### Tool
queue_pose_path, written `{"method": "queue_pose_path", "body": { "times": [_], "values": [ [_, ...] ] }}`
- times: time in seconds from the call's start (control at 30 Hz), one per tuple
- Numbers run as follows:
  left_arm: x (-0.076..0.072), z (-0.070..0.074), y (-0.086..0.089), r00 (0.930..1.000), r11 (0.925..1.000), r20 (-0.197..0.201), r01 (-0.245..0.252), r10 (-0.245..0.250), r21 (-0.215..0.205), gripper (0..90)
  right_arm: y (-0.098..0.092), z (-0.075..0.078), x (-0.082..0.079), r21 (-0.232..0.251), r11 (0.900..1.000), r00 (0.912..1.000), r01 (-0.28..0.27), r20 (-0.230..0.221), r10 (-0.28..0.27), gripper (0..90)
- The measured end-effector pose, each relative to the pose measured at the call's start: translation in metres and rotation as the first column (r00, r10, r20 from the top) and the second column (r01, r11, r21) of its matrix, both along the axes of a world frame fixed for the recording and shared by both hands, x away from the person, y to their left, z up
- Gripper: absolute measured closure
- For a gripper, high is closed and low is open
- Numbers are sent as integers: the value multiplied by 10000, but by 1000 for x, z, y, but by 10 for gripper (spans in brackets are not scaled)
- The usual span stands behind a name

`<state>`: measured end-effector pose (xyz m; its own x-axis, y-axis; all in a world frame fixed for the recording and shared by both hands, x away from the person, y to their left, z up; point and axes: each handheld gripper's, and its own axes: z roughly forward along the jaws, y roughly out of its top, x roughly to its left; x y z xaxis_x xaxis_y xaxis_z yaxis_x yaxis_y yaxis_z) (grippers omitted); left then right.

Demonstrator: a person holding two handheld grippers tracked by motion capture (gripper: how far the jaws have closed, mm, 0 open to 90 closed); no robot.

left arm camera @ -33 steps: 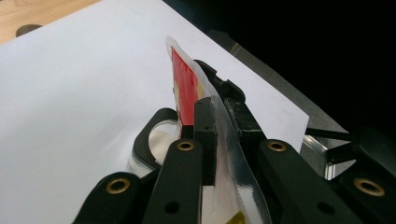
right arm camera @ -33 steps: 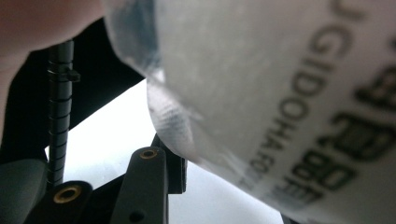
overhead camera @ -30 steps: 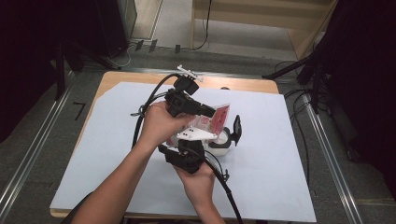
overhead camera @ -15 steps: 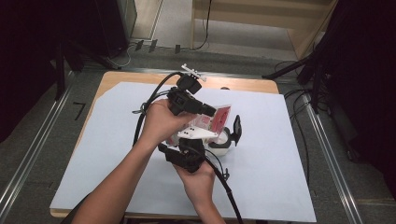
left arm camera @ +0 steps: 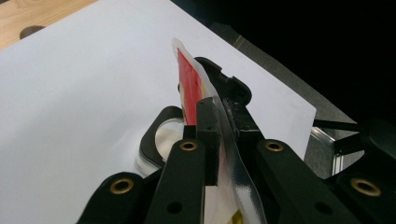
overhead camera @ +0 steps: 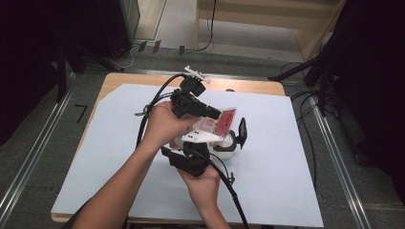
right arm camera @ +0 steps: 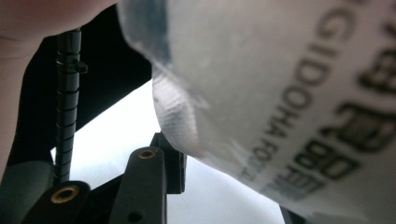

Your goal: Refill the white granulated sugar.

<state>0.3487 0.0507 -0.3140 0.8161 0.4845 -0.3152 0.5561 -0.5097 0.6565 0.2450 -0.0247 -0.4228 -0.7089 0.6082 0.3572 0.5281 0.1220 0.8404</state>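
We have a sealed plastic packet point(overhead camera: 223, 121), red and white with dark print, held up in the air over the middle of the tabletop point(overhead camera: 296, 157), nearer its far edge than its near one. Our left tool point(left arm camera: 218, 123) is pressed together on the packet's edge; in the left gripper view the clear seam runs straight between its two jaws, which pinch it flat. Our right tool point(overhead camera: 238, 136) comes in from below and from the near edge. In the right gripper view the packet point(right arm camera: 289, 93) sits right in front of its camera, with one jaw plainly under it, but we cannot tell whether its pads press on the film or merely stand around it.

The work looks to us like pulling the packet open. To do that well, we should:
- keep the left pinch firm and close to the seam, so the film cannot slide out;
- seat the right tool on the edge close beside the left one, not out on the loose body;
- pull the two apart steadily, not with a jerk, holding the packet upright over the white sheet point(overhead camera: 119, 157) so anything inside stays in.
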Motion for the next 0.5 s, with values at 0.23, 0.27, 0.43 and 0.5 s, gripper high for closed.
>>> {"method": "queue_pose_path", "body": {
  "times": [0.23,0.27,0.43,0.5],
  "values": [
    [-2,-1,7,9998,9999,-175,80,-82,-100,852,2,-4,-2,-145,9998,10000,-99,-12,99,617],
    [-2,-2,7,9997,9998,-242,92,-96,-163,853,3,-5,-2,-179,9998,9999,-63,86,64,615],
    [-3,-3,10,9991,9996,-378,193,-201,-228,863,6,-9,-5,-337,9994,9990,-51,442,66,588],
    [-5,-2,12,9991,9997,-369,192,-197,-118,864,6,-11,-7,-363,9993,9987,-99,494,117,588]
  ]
}}
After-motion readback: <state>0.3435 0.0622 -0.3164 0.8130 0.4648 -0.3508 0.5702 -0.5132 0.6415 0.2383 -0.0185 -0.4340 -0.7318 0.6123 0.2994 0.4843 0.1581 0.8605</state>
